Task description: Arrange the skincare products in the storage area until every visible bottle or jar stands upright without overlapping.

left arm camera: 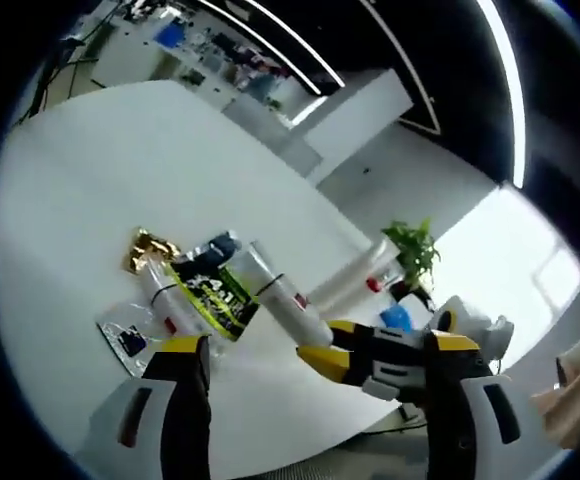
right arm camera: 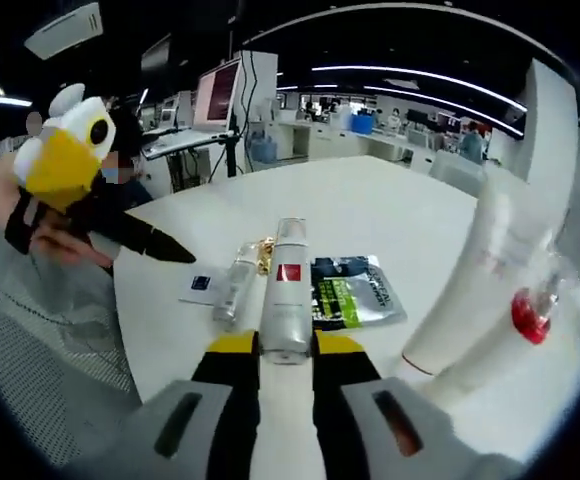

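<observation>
My right gripper [right arm camera: 288, 345] is shut on a white bottle with a red square label [right arm camera: 290, 285], held lying level and pointing forward over the white table [right arm camera: 390, 210]. In the left gripper view that white bottle [left arm camera: 282, 298] reaches over a green and black sachet [left arm camera: 215, 290]. A smaller clear bottle [right arm camera: 235, 285] lies on its side beside the sachet [right arm camera: 355, 290]. My left gripper [left arm camera: 320, 345] is open wide with nothing between its jaws, and its black finger [right arm camera: 155, 240] shows at upper left, above the table's near edge.
Two tall white bottles [right arm camera: 475, 290] stand at the right with a red-tipped item [right arm camera: 530, 315] against them. A gold wrapper [left arm camera: 150, 250] and a small card [left arm camera: 130, 335] lie by the sachet. A potted plant [left arm camera: 410, 250] stands beyond the table edge. A person's hand [right arm camera: 40, 235] holds the left gripper.
</observation>
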### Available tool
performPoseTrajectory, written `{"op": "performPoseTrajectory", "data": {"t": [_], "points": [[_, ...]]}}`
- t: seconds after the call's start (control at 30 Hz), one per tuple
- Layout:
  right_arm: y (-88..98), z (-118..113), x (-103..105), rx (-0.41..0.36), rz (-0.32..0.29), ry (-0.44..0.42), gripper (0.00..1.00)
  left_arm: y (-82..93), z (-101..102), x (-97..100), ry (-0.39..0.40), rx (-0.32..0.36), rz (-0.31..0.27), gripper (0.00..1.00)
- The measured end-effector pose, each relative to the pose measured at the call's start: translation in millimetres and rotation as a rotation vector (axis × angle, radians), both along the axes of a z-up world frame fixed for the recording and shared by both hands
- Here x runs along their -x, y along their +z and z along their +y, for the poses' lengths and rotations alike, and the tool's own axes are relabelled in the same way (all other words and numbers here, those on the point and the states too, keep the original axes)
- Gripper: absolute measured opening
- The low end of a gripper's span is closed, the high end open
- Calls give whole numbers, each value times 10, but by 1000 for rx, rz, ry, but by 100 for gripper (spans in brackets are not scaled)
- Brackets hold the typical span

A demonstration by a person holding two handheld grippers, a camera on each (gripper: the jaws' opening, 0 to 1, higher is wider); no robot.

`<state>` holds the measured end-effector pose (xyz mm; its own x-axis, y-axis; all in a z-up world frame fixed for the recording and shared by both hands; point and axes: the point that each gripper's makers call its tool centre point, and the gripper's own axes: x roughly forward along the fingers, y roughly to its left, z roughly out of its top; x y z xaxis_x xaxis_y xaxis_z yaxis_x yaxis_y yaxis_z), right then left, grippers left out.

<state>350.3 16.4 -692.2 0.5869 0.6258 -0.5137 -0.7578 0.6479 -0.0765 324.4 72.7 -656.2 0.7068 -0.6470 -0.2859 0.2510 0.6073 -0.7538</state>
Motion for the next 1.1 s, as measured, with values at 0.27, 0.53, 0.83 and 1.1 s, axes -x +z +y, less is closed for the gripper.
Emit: {"op": "performPoseTrajectory", "data": {"t": [0.27, 0.53, 0.83, 1.1], "points": [[336, -96, 105, -50, -63, -16, 18, 135, -166, -59, -4, 34, -25, 82], [498, -172, 226, -87, -95, -20, 18, 259, -339, -159, -4, 84, -49, 75], [563, -338, 338, -119, -109, -36, 18, 373, -681, -256, -70, 153, -61, 55], [583, -457, 358, -139, -114, -54, 18, 401, -904, -232, -121, 154, -69, 32]]}}
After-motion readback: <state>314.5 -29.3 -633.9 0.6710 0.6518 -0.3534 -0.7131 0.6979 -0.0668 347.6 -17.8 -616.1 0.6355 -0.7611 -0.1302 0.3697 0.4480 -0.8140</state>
